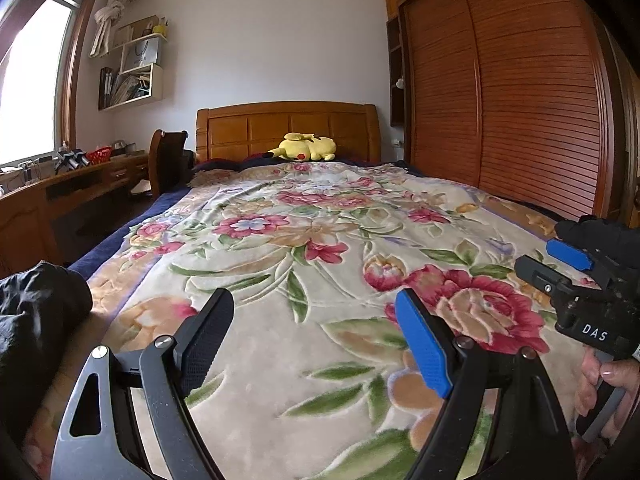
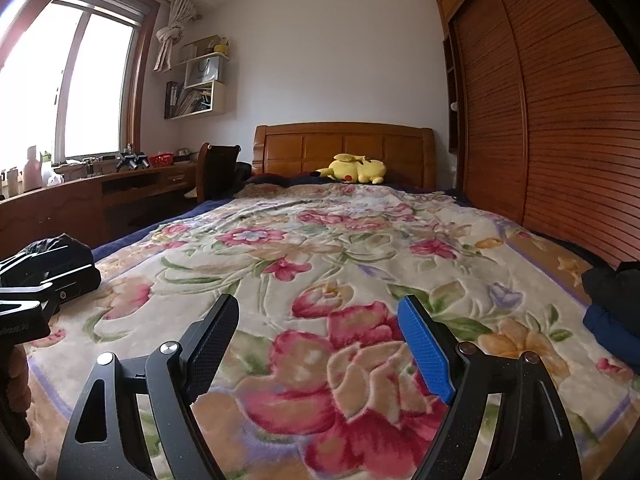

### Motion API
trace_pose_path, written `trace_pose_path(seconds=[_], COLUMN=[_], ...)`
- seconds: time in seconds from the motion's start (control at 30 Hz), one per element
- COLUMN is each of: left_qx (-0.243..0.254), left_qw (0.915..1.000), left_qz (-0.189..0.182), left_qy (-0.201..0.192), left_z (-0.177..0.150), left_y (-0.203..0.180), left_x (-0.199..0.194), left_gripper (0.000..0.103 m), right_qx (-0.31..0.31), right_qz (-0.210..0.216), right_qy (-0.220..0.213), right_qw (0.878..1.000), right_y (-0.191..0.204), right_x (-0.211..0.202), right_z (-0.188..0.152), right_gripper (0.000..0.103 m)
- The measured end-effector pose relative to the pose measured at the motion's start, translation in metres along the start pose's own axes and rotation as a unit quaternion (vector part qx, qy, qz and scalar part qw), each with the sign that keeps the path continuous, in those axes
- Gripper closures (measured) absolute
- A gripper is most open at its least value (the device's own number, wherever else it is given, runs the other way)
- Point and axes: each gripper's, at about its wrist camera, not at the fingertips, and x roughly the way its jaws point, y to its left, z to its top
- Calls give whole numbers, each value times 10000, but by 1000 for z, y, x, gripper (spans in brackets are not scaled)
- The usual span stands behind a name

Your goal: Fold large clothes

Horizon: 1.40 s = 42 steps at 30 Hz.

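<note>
A crumpled black garment (image 1: 36,320) (image 2: 60,248) lies on the near left edge of the bed. A second dark pile, black cloth (image 2: 612,280) over blue cloth (image 2: 608,324), sits at the right edge. My left gripper (image 1: 314,294) hovers open above the floral blanket (image 1: 280,264), with nothing between its black and blue fingers. My right gripper (image 2: 319,299) is also open and empty over the blanket (image 2: 340,248). In the left wrist view it shows at the right (image 1: 534,256), held by a hand (image 1: 604,384). The left gripper's black frame (image 2: 28,304) shows at the left of the right wrist view.
A yellow plush toy (image 1: 306,147) lies by the wooden headboard (image 1: 288,124). A slatted wooden wardrobe (image 1: 512,92) runs along the bed's right side. A desk (image 2: 100,196) and chair (image 2: 216,168) stand at the left under the window (image 2: 60,80).
</note>
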Motion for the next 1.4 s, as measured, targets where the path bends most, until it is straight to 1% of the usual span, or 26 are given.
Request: trace_pose_path(seconds=[1.4], left_qx=[-28], left_qw=[10000], left_qz=[51], left_qy=[21], left_z=[-3], left_y=[2], left_x=[-1], left_gripper=[19], right_qx=[-107], right_qz=[108], right_qy=[-111], right_qw=[9998], right_y=[-7], right_x=[1], right_z=[2], right_gripper=[20])
